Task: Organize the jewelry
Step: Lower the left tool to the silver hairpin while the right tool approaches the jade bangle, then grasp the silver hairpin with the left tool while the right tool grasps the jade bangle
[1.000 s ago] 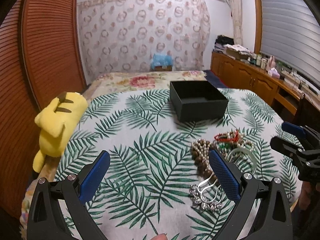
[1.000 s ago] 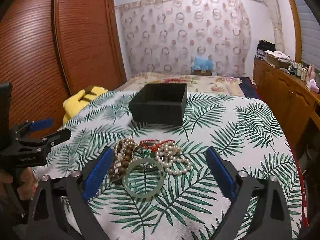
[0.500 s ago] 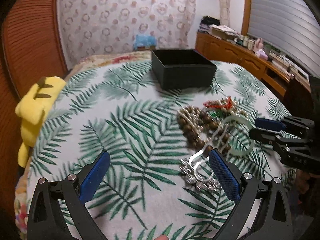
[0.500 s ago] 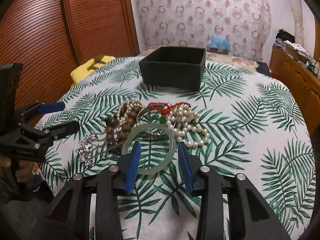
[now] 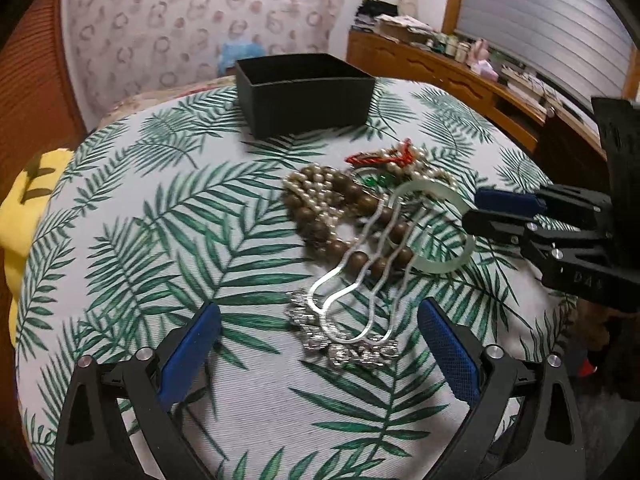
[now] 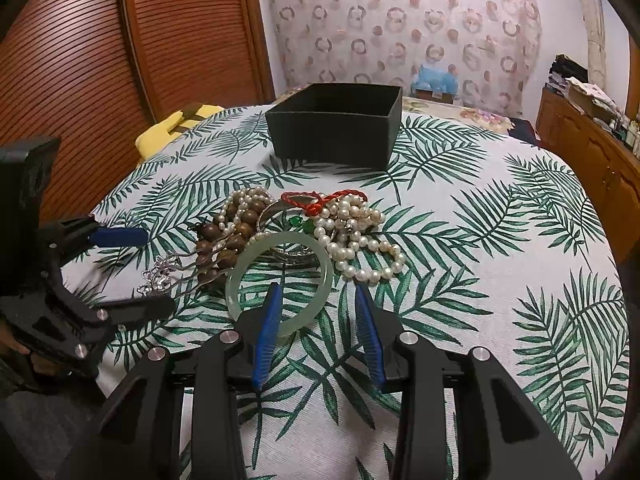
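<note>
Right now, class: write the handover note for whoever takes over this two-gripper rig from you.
Left gripper: open, jaws just started closing; the silver hair comb lies between them, untouched.
Right gripper: open, jaws just narrowed; the jade bangle has its near rim between them, not pinched.
Pearls, wooden beads and red cord: heaped behind the bangle.
Black box: beyond the heap, floor hidden.
Done: nothing visibly boxed.
Left: every piece.
</note>
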`<state>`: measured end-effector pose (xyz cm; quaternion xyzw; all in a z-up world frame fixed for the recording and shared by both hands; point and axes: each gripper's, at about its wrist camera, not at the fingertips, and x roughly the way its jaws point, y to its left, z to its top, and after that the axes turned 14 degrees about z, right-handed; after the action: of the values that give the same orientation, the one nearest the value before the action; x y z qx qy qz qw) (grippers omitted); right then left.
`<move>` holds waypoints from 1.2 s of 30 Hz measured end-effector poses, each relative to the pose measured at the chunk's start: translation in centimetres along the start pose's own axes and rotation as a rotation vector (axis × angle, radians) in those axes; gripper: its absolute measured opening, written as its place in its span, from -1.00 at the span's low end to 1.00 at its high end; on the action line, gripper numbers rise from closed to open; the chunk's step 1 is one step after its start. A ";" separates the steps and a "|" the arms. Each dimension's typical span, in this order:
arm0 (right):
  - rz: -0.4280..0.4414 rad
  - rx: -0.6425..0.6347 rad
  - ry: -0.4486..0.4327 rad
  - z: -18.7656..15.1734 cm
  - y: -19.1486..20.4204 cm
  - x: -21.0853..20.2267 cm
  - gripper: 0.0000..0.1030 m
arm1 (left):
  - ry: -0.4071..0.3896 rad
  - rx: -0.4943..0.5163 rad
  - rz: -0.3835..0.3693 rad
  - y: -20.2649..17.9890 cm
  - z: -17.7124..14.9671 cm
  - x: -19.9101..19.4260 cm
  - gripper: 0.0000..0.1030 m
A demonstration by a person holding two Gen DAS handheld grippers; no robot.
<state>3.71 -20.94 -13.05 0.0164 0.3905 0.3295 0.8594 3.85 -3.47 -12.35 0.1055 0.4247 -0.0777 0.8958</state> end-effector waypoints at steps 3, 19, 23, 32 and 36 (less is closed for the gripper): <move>-0.002 0.002 -0.004 0.0 -0.3 -0.2 -0.22 | 0.002 0.030 0.011 -0.7 0.0 0.1 0.64; 0.022 -0.045 0.060 0.8 0.1 1.8 -0.32 | -0.059 -0.032 0.022 1.6 0.7 -0.9 0.05; 0.003 -0.051 0.084 0.9 0.0 2.5 -0.49 | -0.082 -0.056 0.016 2.1 1.0 -1.3 0.05; 0.003 -0.063 0.008 1.9 -0.2 0.7 -0.82 | -0.137 -0.064 0.017 2.5 2.3 -1.8 0.05; -0.024 -0.087 -0.037 2.7 -0.3 -0.5 -0.82 | -0.159 -0.055 0.017 2.4 3.1 -1.8 0.05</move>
<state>5.45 -20.80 -10.94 -0.0198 0.3598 0.3354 0.8704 5.59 -1.86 -8.74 0.0780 0.3534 -0.0665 0.9298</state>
